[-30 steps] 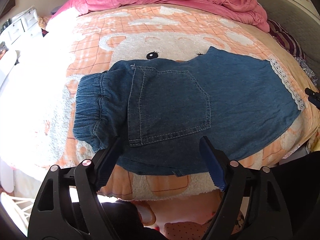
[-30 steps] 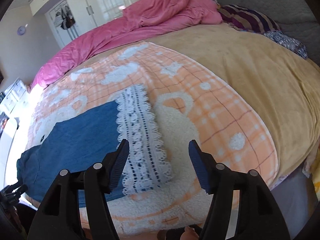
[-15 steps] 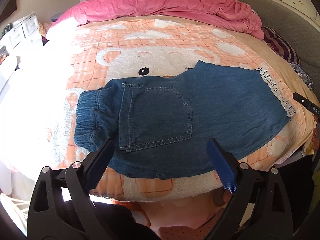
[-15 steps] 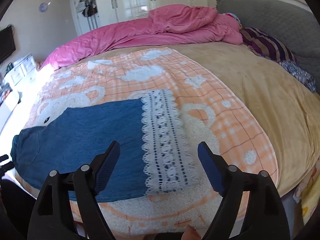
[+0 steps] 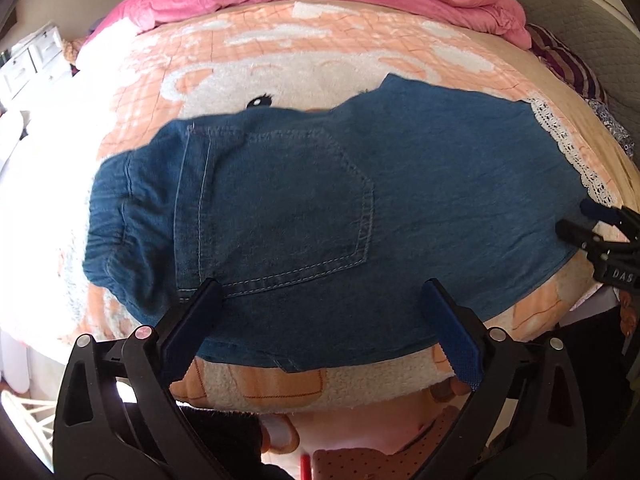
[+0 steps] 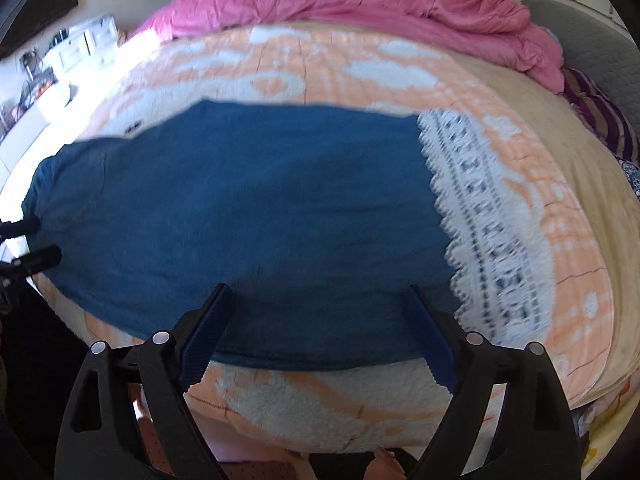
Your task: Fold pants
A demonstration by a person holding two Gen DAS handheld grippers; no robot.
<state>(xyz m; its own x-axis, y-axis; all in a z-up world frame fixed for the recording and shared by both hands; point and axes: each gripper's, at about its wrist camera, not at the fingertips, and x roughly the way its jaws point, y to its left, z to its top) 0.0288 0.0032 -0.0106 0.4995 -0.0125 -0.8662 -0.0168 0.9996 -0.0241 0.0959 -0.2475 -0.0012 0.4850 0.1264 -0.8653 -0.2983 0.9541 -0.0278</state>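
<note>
Both views have been brought nearer the blue denim lace-hemmed pants [image 5: 400, 184]. The left gripper [image 5: 320, 320] and right gripper [image 6: 316, 328] are held apart, empty; the near edge should be pinched squarely.

Denim pants [image 6: 248, 216] lie flat across orange-and-white plaid fleece blanket [image 6: 400, 412], filling centre of view from 9 to 3 o'clock. White lace hem [image 6: 492, 240] at 3 o'clock end. Right gripper [image 6: 318, 336] at 6 o'clock, blue-padded fingers spread wide, tips over near denim edge; contact cannot be told. Left gripper [image 6: 30, 242] at 9 o'clock edge, tips at waist end. Pink duvet [image 6: 360, 4] bunched at 12 o'clock. Tan bedspread [image 6: 560, 128] at 2 o'clock. View motion-blurred.
</note>
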